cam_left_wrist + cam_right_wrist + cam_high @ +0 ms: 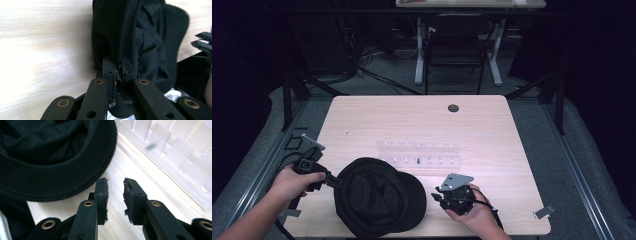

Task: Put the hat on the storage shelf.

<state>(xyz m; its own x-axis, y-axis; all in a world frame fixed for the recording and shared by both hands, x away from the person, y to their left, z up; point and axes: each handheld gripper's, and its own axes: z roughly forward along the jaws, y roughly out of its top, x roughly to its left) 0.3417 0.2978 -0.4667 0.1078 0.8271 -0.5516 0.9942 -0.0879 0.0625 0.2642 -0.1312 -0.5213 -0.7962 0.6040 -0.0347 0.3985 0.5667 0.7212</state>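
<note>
A black cap lies upside down near the table's front edge, its brim pointing right. My left gripper is at the cap's left side, shut on the fabric of its rim. In the left gripper view the two jaws pinch a fold of the cap between them, with the left gripper pressed tight on the cloth. My right gripper sits just right of the brim. In the right gripper view the right gripper stands open over bare wood, beside the cap's brim, with nothing between the pads.
A clear plastic rack with small pegs lies flat behind the cap, close to the right gripper. The wooden table has a round cable hole at the back. A chair stands beyond the table.
</note>
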